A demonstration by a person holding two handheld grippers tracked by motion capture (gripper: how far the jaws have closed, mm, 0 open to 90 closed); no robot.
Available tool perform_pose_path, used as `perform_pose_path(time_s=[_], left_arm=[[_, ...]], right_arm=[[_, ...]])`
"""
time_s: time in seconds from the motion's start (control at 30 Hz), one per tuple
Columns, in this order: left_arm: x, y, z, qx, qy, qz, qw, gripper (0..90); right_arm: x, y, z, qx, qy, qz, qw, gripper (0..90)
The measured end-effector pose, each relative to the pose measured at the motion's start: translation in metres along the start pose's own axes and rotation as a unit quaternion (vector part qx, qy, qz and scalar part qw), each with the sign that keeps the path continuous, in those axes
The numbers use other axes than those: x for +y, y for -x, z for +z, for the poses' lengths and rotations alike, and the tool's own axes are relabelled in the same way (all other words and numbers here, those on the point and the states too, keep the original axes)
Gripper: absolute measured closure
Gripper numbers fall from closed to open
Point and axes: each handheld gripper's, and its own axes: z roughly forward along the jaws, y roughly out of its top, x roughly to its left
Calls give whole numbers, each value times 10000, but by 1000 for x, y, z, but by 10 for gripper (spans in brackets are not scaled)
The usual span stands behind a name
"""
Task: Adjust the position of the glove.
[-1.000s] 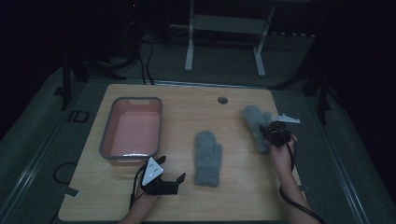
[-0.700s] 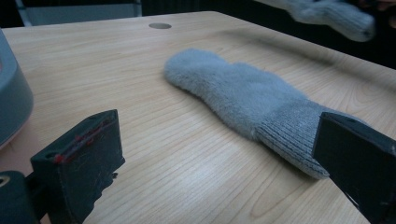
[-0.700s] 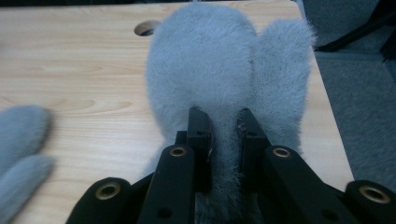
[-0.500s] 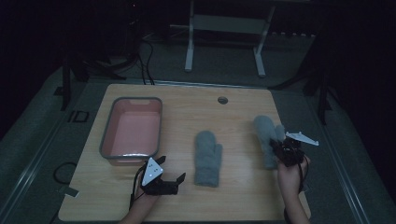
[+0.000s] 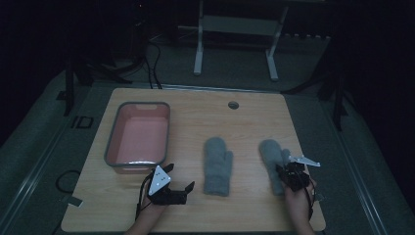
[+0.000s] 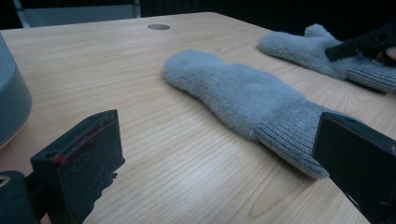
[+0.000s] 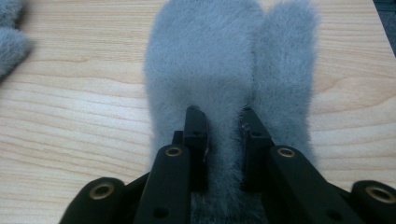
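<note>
Two grey fleece mittens lie on the wooden table (image 5: pixel 195 117). The left mitten (image 5: pixel 218 166) (image 6: pixel 233 93) lies flat at the middle, cuff toward me. My left gripper (image 5: pixel 180 177) (image 6: pixel 215 135) rests open near the front edge, pointing at that mitten's cuff without touching it. The right mitten (image 5: pixel 271 156) (image 7: pixel 205 56) lies flat to the right. My right gripper (image 5: pixel 285 172) (image 7: pixel 223 121) pinches a ridge of its fleece near the cuff. Its jaws have just been opening a little, with the fleece still between them. The right gripper (image 6: pixel 359 44) also appears far off in the left gripper view, on that mitten (image 6: pixel 303 46).
A grey-rimmed pink bin (image 5: pixel 112 142) (image 6: pixel 9 102) stands at the table's left, just beyond my left gripper. A round cable hole (image 5: pixel 233 105) sits near the far edge. A metal stand's legs rise beyond the table. The table's right edge runs close to my right hand.
My right gripper has carried the right mitten toward me and down, so that it now lies flat on the table beside the left mitten. The left gripper has stayed put.
</note>
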Motion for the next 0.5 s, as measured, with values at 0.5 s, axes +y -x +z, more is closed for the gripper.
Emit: perform_pose_path(time_s=[0.5], left_arm=[[0,-1,0,-20,1,-70,10000,22]], right_arm=[[14,12,-12,506,30,-594,9969,482]])
